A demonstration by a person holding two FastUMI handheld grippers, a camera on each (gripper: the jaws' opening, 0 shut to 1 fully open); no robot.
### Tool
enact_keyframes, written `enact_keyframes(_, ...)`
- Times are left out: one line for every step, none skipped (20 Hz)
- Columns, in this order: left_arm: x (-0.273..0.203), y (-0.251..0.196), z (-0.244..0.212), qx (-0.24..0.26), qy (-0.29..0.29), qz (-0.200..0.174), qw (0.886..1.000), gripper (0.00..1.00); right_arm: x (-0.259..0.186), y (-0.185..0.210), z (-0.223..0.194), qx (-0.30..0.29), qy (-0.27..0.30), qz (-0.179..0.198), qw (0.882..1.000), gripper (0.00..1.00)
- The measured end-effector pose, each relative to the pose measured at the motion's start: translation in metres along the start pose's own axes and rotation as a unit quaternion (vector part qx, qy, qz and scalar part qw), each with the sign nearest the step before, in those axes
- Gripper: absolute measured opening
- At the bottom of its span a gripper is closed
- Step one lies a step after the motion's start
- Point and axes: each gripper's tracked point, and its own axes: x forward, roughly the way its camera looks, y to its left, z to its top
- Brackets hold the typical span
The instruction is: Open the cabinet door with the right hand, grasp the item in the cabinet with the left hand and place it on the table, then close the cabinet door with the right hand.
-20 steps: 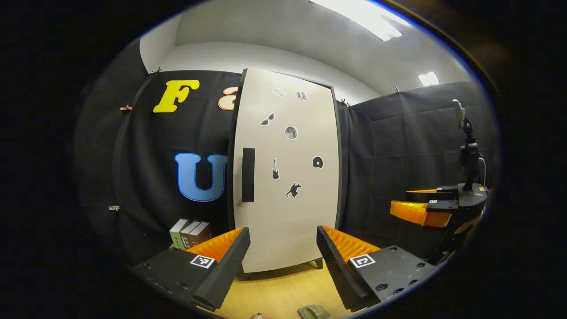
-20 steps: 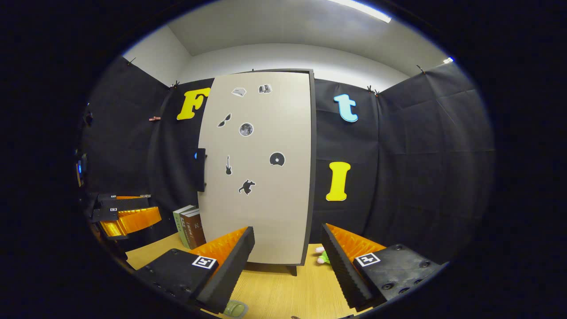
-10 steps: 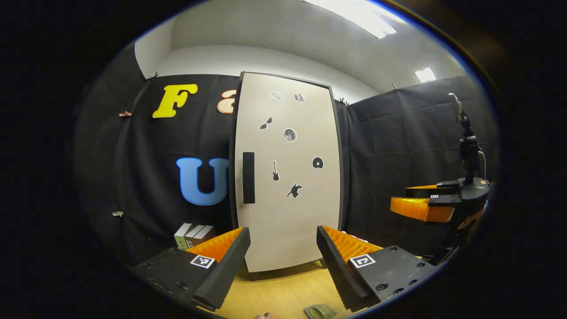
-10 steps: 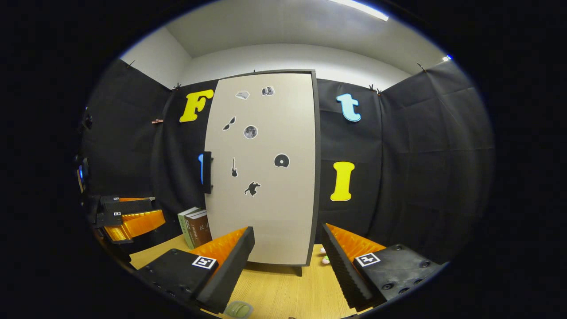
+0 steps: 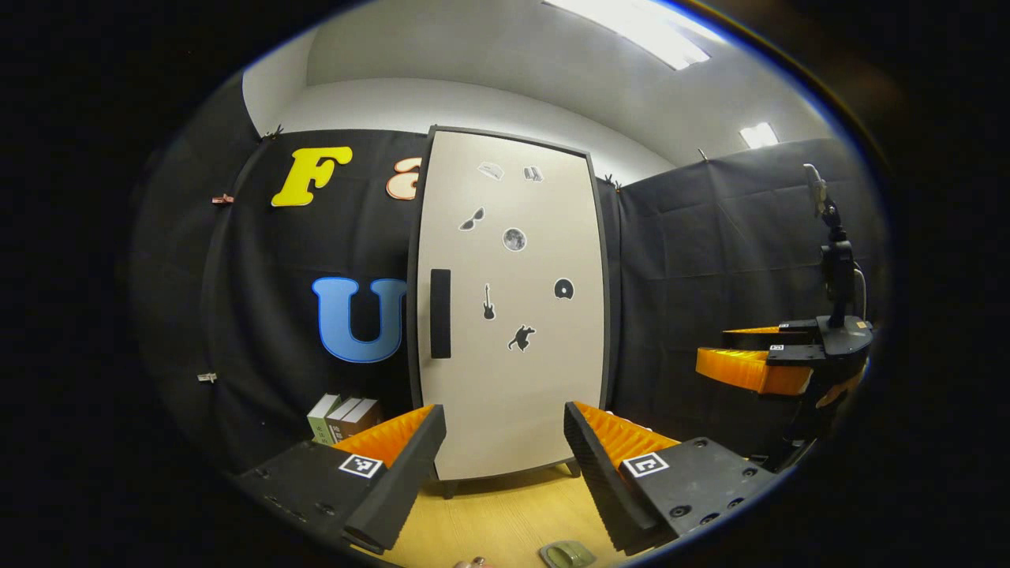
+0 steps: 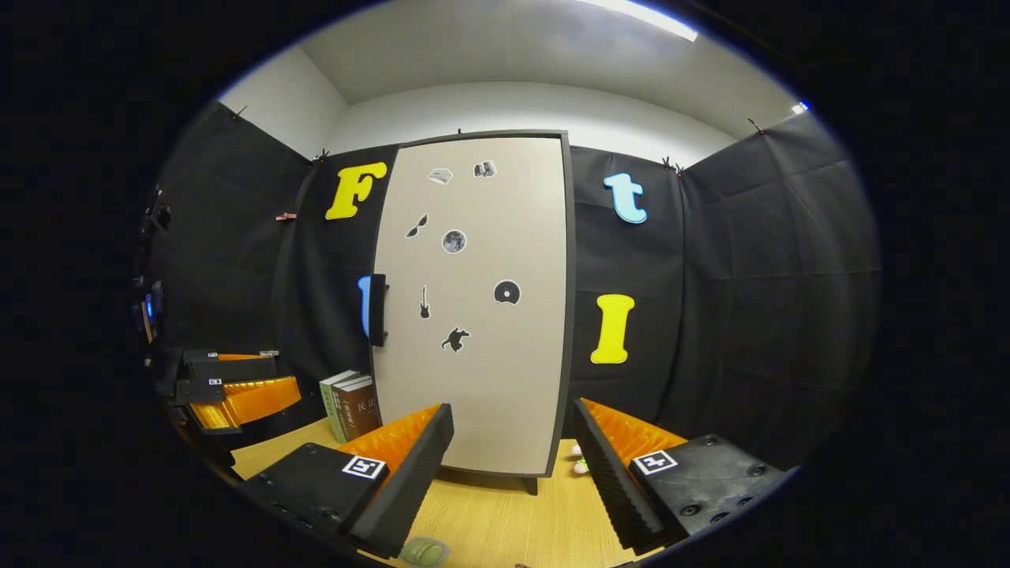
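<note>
The tall beige cabinet door [image 5: 513,315] with stickers looks shut, so its inside is hidden. Both the left claw [image 5: 505,457] and right claw [image 6: 513,457] gape wide, holding nothing, above the wooden worktop [image 6: 489,521].

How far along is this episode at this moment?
Nothing looks done: the cabinet door is shut, its handle untouched. Both the right gripper and left gripper are open and empty, short of the cabinet. Opening, retrieving the item and closing all remain.

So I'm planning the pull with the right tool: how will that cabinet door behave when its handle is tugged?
The cabinet door looks like a flat rigid panel, so it should swing rather than flex. The handle is a raised vertical bar, probably easy to hook. The cabinet is tall on small feet, so a hard tug might rock it.
</note>
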Motion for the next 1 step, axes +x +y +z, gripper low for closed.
enact_keyframes(0.0005, 0.0004, 0.0008, 0.001, 0.0, 0.001, 1.0, 0.94, 0.0011, 0.0003, -0.0005, -0.001, -0.001, 0.002, 1.0, 0.97)
